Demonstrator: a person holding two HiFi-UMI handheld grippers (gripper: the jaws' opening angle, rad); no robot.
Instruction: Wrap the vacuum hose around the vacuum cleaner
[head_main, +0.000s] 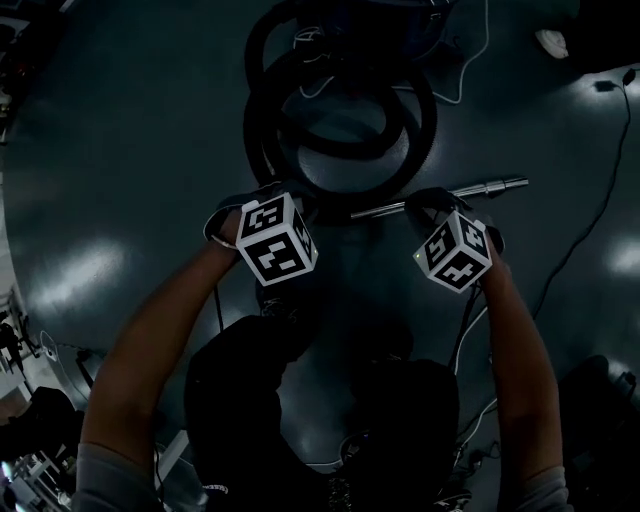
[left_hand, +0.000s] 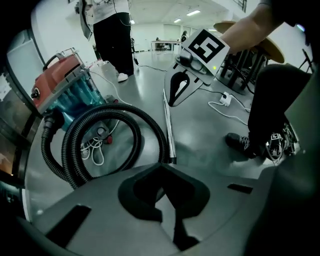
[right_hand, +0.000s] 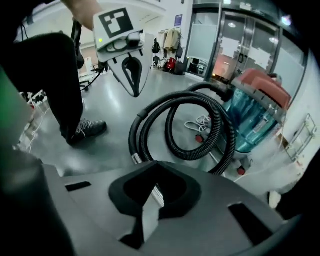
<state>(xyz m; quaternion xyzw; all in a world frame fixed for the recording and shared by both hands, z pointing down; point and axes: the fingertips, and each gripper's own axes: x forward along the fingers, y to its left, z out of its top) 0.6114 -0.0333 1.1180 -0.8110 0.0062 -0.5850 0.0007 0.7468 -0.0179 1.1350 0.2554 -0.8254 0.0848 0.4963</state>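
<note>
Over the vacuum: my left gripper and right gripper hang above the grey floor, jaws closed on nothing. Just ahead, the black hose lies in loose loops in front of the red-and-teal vacuum cleaner. Its metal wand lies flat alongside, with open floor on both sides.

Vacuum cleaner: red-orange top, translucent teal body; hose beside vacuum cleaner: black, ribbed; tube farther from vacuum cleaner: silver; floor: glossy grey; left gripper cube, right gripper cube: white, black square markers
</note>
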